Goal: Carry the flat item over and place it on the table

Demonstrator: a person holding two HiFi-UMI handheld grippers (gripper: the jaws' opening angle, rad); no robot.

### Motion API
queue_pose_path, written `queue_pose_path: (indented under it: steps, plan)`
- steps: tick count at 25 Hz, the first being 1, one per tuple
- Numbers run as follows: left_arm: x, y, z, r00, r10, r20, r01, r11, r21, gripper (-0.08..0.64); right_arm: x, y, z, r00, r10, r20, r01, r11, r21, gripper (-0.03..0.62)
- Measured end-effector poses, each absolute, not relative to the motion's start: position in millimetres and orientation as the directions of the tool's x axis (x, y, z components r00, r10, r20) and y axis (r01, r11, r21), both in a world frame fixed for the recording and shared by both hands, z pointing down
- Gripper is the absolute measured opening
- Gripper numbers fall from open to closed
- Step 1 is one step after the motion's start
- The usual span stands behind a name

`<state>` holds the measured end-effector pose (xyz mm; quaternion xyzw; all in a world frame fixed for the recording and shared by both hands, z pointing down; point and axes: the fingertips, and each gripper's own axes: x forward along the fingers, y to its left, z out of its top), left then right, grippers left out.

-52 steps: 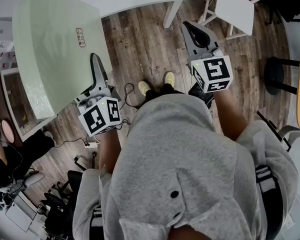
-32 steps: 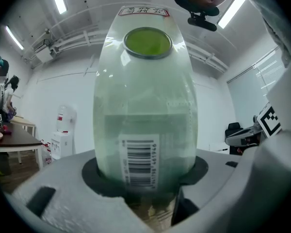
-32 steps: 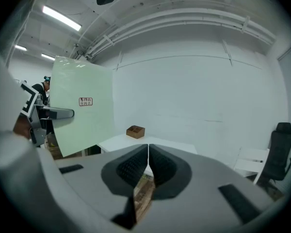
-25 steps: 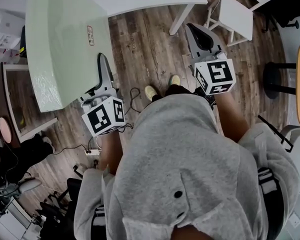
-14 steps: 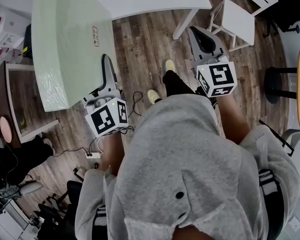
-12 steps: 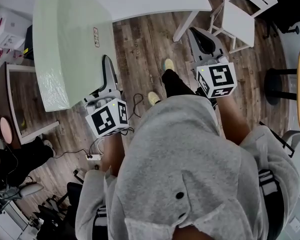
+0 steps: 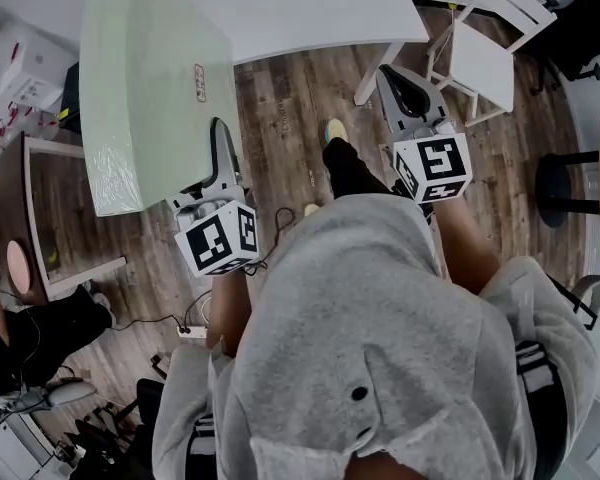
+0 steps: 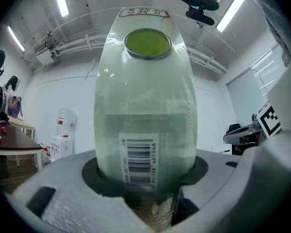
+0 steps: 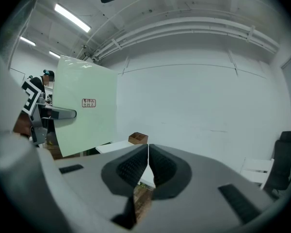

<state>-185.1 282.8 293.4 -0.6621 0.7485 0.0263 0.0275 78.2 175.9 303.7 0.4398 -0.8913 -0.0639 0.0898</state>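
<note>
At the far left in the head view a brown table [image 7: 42, 218] stands on the wooden floor [image 7: 290, 118]. Beside it is the board [image 7: 140, 88], pale green and flat, wrapped in clear film. It is in the air above the floor, upright on its edge, and it is not lying on the white table [image 7: 310, 8] ahead. A small label [image 7: 199, 81] sits near its right edge. The left gripper [image 7: 218, 133] is clamped on the board's near edge. In the left gripper view the board [image 8: 145, 96] fills the gap between the jaws, and a barcode [image 8: 138, 161] shows just above the pads. To the right, across the person's body, the right gripper [image 7: 395, 73] points forward. In the right gripper view its jaws are pressed together, pad against pad. That view also shows a small wooden box [image 9: 138, 138] on the white table. A white chair [image 7: 480, 33] stands at the far right.
</note>
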Motion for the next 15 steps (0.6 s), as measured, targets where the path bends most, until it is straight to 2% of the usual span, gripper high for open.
queue_pose_path:
  steps: [15]
  plan:
    - [-192,254,297,-0.128,-0.990,-0.062,-0.991,0.129,-0.023,0.279,74,149,316,-0.604,-0.790,0.106,-0.770,0.613,0.179,0.028]
